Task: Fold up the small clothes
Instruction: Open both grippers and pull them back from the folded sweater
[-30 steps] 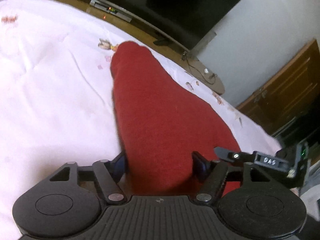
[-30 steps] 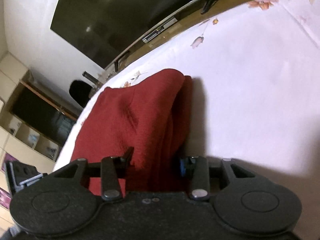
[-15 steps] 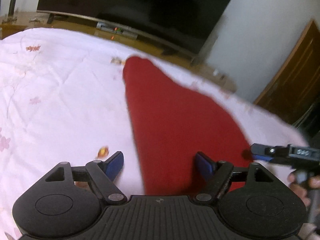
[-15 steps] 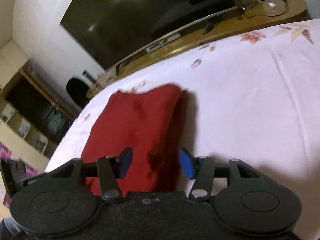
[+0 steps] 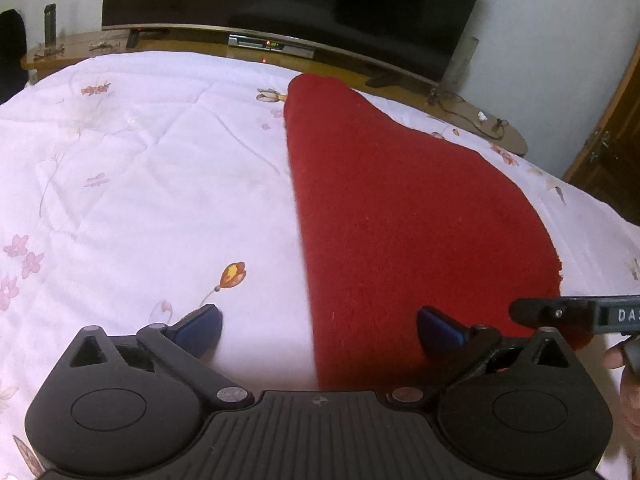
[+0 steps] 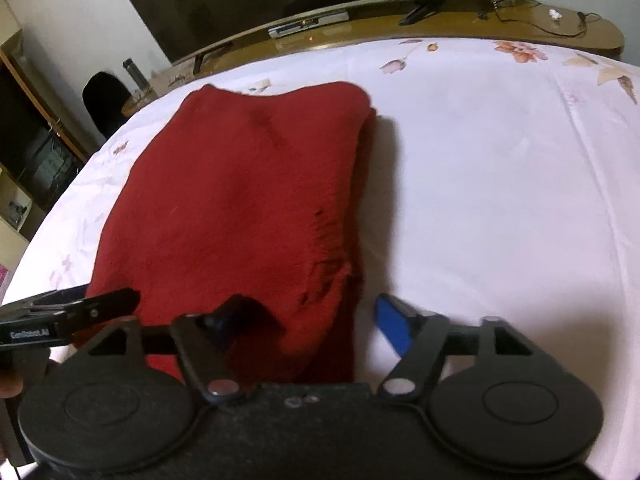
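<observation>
Black left gripper [image 5: 318, 330], blue pads [image 5: 198, 326], silver pivot screws, ribbed housing

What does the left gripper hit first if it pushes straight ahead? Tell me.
Probably the left edge of the red cloth on the bedsheet; the left gripper, its jaws opening, straddles that edge. Depth is uncertain.

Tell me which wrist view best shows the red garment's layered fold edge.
The right wrist view: the red garment shows stacked layers along its right edge, lying on the bedspread. The left wrist view shows only its smooth top and straight left edge.
</observation>
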`<state>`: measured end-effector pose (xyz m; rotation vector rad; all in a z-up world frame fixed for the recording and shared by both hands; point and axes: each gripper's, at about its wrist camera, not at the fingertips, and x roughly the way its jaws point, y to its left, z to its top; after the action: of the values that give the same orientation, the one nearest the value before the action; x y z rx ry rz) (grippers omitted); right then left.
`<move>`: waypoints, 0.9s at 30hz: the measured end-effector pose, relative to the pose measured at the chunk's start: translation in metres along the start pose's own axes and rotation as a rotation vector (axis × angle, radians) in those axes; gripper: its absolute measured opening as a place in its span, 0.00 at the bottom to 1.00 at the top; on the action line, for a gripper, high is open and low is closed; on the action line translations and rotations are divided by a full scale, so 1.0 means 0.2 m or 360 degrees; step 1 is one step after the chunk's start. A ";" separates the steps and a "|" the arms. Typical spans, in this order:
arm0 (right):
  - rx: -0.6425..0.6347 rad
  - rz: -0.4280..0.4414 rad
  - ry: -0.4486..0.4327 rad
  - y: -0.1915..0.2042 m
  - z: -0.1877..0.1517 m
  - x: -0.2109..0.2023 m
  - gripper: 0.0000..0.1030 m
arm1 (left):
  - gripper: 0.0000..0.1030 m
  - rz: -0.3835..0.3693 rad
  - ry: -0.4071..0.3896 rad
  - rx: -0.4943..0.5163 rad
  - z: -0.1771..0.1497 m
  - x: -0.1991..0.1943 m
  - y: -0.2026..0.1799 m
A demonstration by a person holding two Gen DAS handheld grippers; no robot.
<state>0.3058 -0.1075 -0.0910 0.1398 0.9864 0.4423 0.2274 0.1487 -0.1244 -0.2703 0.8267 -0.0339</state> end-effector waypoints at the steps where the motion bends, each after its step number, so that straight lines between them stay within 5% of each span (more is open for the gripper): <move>1: -0.0022 -0.0006 0.0011 0.02 0.00 0.01 0.81 | 1.00 0.0004 0.0006 0.0002 0.00 0.00 0.00; 12: 0.0040 -0.0181 -0.0120 0.03 -0.06 -0.07 0.82 | 1.00 0.0017 0.0013 0.0078 -0.02 -0.06 -0.06; 27: 0.0097 -0.0275 -0.0035 0.00 -0.11 -0.08 0.89 | 1.00 -0.0020 0.0016 0.0011 -0.10 -0.14 -0.02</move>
<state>0.2808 -0.1169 -0.0903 0.1130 0.9819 0.2525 0.1936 0.1445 -0.1165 -0.2693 0.8348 -0.0499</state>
